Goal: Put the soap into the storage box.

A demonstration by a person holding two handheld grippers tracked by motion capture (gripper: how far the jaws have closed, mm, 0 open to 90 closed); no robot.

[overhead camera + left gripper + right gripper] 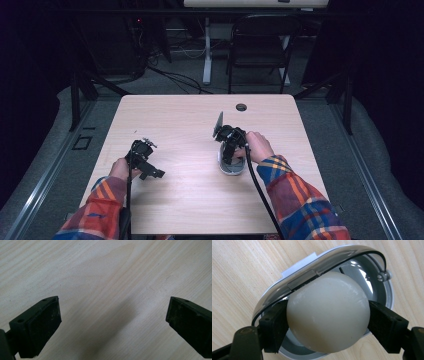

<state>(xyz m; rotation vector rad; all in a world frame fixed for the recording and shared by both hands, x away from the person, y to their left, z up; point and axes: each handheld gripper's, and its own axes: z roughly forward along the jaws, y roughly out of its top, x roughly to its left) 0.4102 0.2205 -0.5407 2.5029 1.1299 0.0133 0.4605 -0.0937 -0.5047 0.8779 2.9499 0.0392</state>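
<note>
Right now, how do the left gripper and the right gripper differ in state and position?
The left gripper is open with nothing between its jaws; the right gripper is shut on a pale egg-shaped ball. The left gripper points at bare wooden table; the right gripper reaches into a grey-lined round container. Both are black, hand-held and low over that table.

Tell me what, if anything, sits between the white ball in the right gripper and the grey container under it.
Nothing visible. The right gripper holds the white ball directly over the open grey container. The raised lid arches close along one side of the ball but does not cover the opening.
</note>
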